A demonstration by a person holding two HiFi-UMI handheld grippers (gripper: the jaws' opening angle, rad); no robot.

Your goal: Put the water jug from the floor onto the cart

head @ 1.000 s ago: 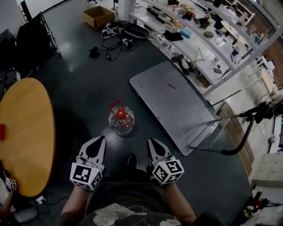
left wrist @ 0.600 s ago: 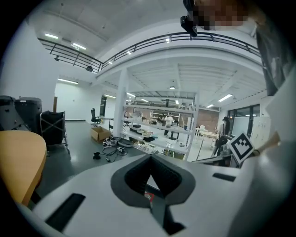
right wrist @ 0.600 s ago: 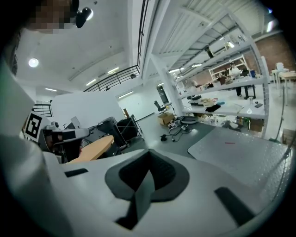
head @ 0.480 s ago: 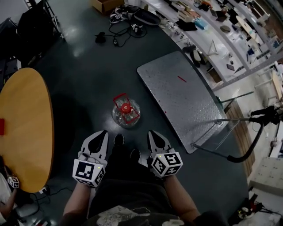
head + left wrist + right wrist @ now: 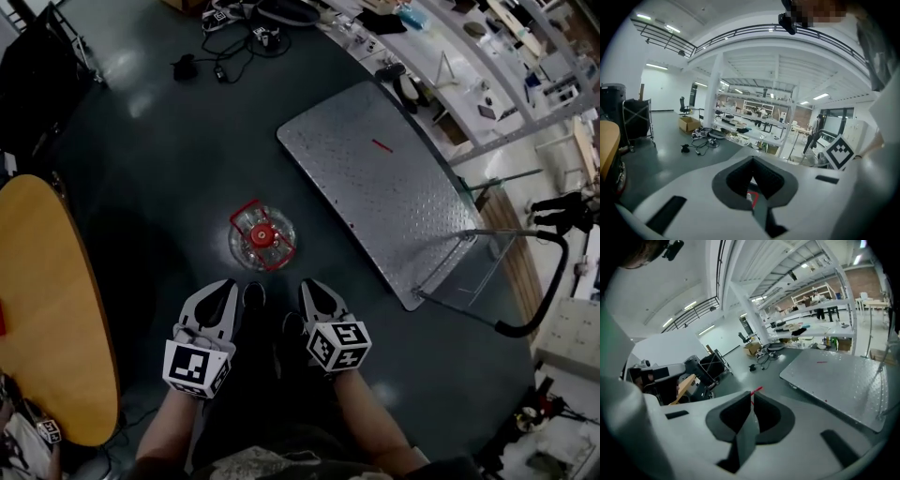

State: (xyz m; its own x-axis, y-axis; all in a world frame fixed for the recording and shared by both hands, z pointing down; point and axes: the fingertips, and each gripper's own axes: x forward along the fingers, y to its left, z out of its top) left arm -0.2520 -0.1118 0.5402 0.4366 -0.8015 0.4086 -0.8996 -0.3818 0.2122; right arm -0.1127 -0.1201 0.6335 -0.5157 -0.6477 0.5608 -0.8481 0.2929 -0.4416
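The water jug [image 5: 262, 236], clear with a red cap and red handle, stands on the dark floor just left of the cart's metal deck [image 5: 375, 178]. My left gripper [image 5: 225, 285] and right gripper [image 5: 308, 284] hang side by side just short of the jug, pointing at it, one to each side. In the left gripper view the left gripper [image 5: 752, 178] is shut, and a red sliver of the jug [image 5: 751, 198] shows past its tips. The right gripper [image 5: 751, 399] has its jaws barely starting to open, nothing between them, with the red handle [image 5: 757, 389] just beyond.
The cart's black push handle [image 5: 544, 300] rises at its near right end. A round wooden table [image 5: 47, 309] stands at the left. Cables [image 5: 220, 61] lie on the floor far ahead, with shelving benches [image 5: 441, 66] behind the cart. The person's shoes [image 5: 253, 296] are between the grippers.
The person has stepped toward the jug. Both grippers have dropped lower and come closer to it, and the gap between them has narrowed.
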